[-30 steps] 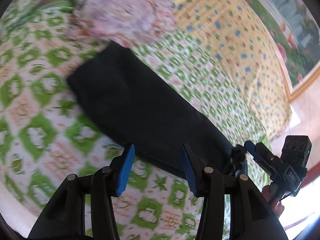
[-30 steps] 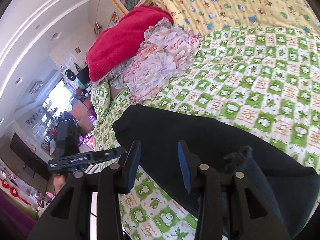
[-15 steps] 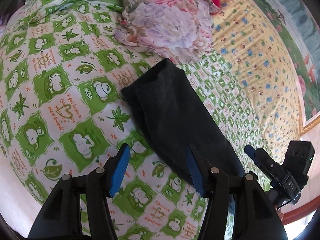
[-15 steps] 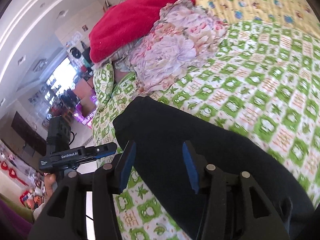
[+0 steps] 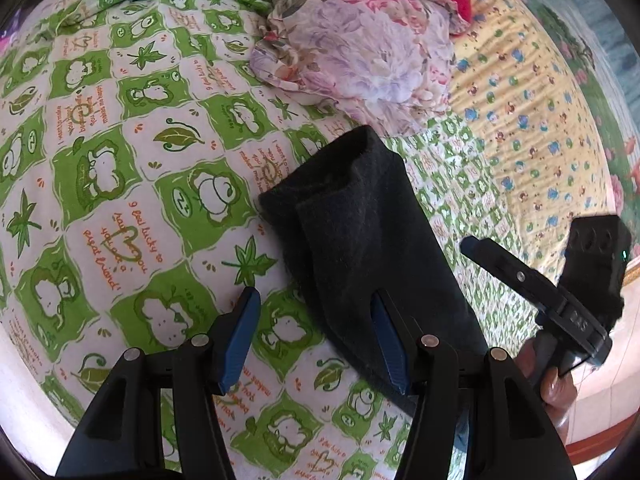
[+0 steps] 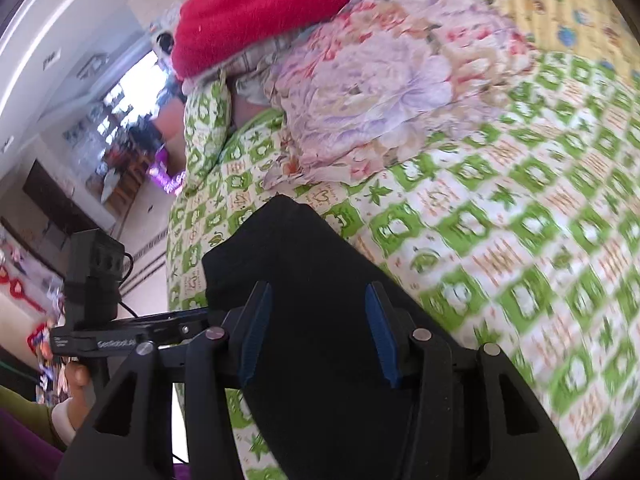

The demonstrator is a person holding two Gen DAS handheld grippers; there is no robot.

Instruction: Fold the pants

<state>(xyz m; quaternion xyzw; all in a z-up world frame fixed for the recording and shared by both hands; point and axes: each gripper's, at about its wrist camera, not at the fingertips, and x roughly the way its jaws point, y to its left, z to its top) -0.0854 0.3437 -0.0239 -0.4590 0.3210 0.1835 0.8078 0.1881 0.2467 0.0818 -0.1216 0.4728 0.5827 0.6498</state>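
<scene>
Black pants lie folded into a long narrow strip on the green-and-white frog-print bedsheet. They also show in the right wrist view. My left gripper is open and empty, hovering over the strip's near left edge. My right gripper is open and empty, above the strip further along it. The right gripper also shows at the right of the left wrist view.
A floral pillow with a red blanket on top lies beyond the pants' far end. A yellow patterned sheet covers the bed's far right. The bed edge and room floor are at the left of the right wrist view.
Both grippers have pulled back and risen from the pants, staying open. More of the folded strip and the pillow has come into view.
</scene>
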